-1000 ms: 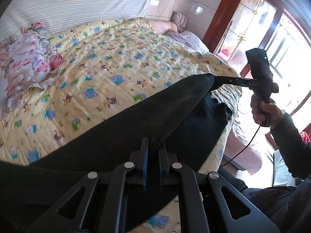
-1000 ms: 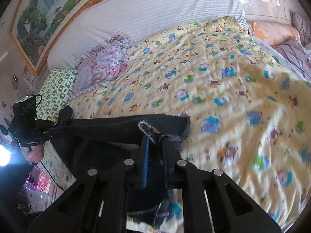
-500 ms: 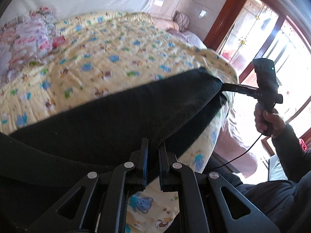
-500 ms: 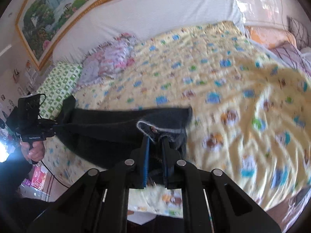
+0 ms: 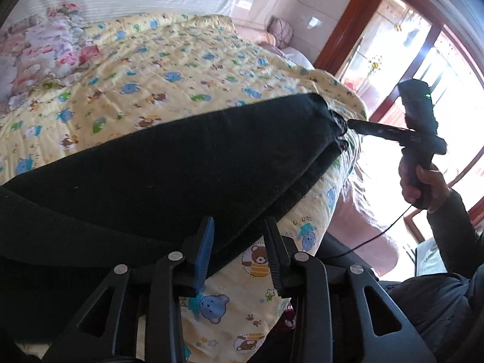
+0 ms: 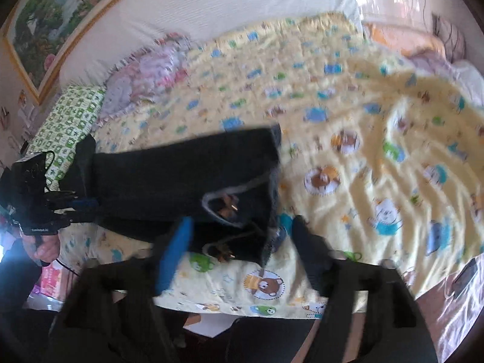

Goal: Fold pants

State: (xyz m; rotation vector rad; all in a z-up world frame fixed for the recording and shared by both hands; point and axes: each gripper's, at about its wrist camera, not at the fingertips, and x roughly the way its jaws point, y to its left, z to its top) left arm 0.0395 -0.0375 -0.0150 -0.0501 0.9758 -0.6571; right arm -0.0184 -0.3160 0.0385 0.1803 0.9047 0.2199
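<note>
The black pants [image 5: 187, 163] lie in a long folded strip along the near edge of the bed, and also show in the right wrist view [image 6: 181, 178]. My left gripper [image 5: 239, 233] is open, its fingers standing on either side of the pants' near end without holding it. My right gripper [image 6: 242, 236] is open just in front of the pants' other end, where the brown-lined leg openings [image 6: 227, 208] show. In the left wrist view the right gripper [image 5: 357, 125] appears at the pants' far end. In the right wrist view the left gripper [image 6: 81, 204] shows at the far left.
The yellow cartoon-print quilt [image 5: 169, 72] covers the bed, seen also in the right wrist view [image 6: 378, 139]. A floral pillow [image 5: 39, 45] and a green patterned pillow [image 6: 66, 115] lie near the white headboard [image 6: 211, 9]. A wood-framed glass door [image 5: 402, 54] stands on the right.
Both grippers have opened and let go of the pants. The pants have come down from being held stretched above the bed and now rest on the quilt near its front edge.
</note>
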